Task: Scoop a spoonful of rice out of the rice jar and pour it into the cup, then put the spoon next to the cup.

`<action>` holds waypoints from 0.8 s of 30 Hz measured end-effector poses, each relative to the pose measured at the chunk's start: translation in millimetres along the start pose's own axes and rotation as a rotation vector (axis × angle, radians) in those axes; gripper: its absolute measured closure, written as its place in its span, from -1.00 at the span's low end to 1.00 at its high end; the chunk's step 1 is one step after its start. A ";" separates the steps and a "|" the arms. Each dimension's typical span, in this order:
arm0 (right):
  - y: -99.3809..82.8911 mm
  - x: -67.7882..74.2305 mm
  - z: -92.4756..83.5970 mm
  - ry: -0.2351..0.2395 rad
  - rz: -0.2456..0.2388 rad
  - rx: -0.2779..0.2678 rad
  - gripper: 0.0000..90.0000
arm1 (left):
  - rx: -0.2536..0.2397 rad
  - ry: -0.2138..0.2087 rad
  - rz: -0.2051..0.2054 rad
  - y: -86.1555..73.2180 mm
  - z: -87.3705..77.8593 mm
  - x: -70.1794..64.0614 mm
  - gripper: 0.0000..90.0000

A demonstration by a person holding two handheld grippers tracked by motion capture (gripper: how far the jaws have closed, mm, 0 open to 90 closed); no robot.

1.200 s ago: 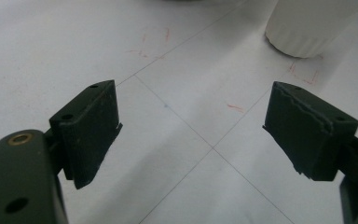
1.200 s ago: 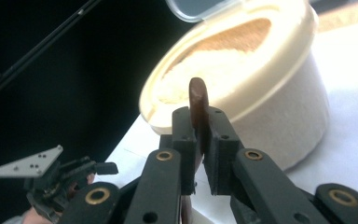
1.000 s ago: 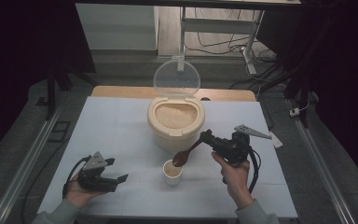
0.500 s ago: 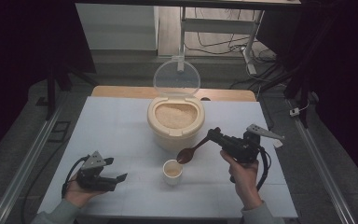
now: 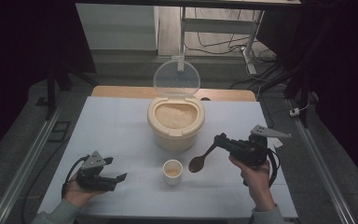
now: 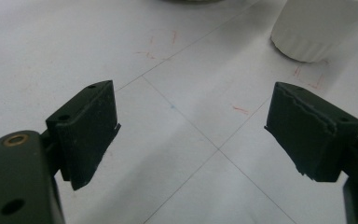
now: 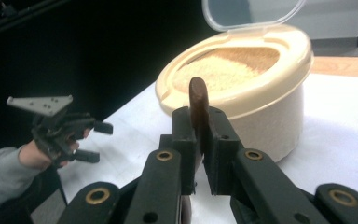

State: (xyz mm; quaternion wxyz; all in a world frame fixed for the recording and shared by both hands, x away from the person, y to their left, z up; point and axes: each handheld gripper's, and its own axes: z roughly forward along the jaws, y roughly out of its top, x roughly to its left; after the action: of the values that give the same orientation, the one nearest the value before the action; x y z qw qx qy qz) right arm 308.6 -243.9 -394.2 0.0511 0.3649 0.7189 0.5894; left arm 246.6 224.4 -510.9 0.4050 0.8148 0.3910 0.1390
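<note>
A cream tub (image 5: 175, 133) of pale grain stands mid-table, its clear lid (image 5: 177, 78) tipped up behind it. In front of it sits a small white cup (image 5: 172, 171) with some grain inside. My right gripper (image 5: 221, 140) is shut on the handle of a brown wooden spoon (image 5: 197, 163), whose bowl hangs low just right of the cup. In the right gripper view the spoon handle (image 7: 198, 95) sticks up between the closed jaws (image 7: 200, 119), with the tub (image 7: 261, 116) beyond. My left gripper (image 5: 117, 179) rests at the front left, open and holding nothing. Its jaws (image 6: 191, 126) stand wide over the table, the cup (image 6: 317, 28) ahead.
The white table top (image 5: 121, 126) has a wooden strip along its far edge. Metal rails run down both sides of the table. Faint red marks and thin grid lines (image 6: 214, 149) cross the surface near the left gripper.
My right gripper has drawn back to the right with the spoon, carrying its bowl from over the cup to beside it. The left gripper has stayed put.
</note>
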 end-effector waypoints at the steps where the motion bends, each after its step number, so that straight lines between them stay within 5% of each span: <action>1: 0.1 0.9 0.0 -0.002 -0.010 0.005 0.86 | 0.000 0.000 0.001 -0.1 0.0 0.0 -0.63; 11: -0.2 5.4 7.4 0.026 -0.046 0.114 0.86 | 0.005 0.000 0.006 -0.7 0.3 -1.1 -0.63; 24: -12.0 4.0 33.2 0.078 -0.033 0.279 0.86 | 0.004 -0.003 0.004 -0.3 0.4 -1.1 -0.63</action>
State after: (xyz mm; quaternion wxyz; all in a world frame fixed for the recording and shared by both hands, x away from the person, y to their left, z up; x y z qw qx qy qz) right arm 316.9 -215.2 -413.3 -0.0185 0.3334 0.8013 0.4965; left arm 245.9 223.5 -511.3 0.4036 0.8165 0.3892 0.1378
